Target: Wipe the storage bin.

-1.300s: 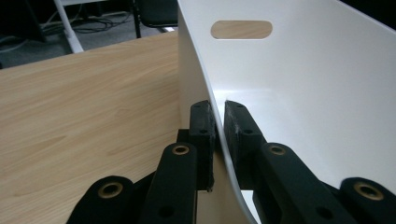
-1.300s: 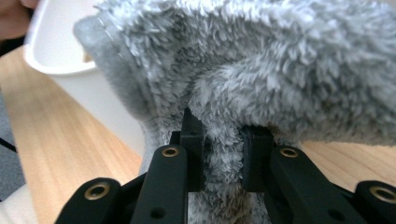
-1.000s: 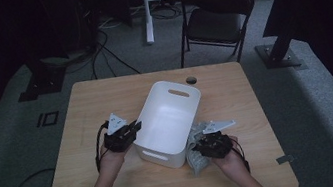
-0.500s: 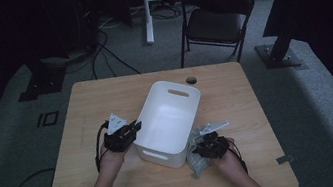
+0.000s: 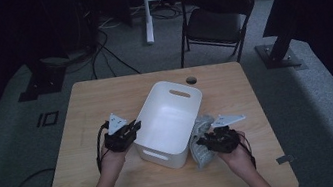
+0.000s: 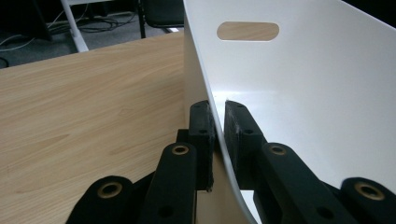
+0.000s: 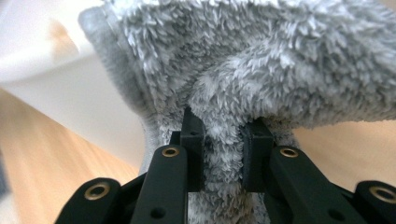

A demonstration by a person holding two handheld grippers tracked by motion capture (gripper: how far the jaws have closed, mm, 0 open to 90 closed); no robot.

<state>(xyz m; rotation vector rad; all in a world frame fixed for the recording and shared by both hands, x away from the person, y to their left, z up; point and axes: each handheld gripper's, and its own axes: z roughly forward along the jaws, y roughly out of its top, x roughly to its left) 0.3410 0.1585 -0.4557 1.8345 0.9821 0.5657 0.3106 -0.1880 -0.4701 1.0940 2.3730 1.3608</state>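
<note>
R gripper (image 5: 211, 142) has lifted grey towel (image 5: 200, 138), clenched, lower right; L gripper (image 5: 131, 128) still clamps bin (image 5: 171, 118) wall; drop-in next, prob.

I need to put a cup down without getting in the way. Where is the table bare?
The table's far left corner, beyond the left gripper, is bare, as is the near edge between the forearms. It is crowded mid-table: the bin, the towel beside it and the right gripper.
</note>
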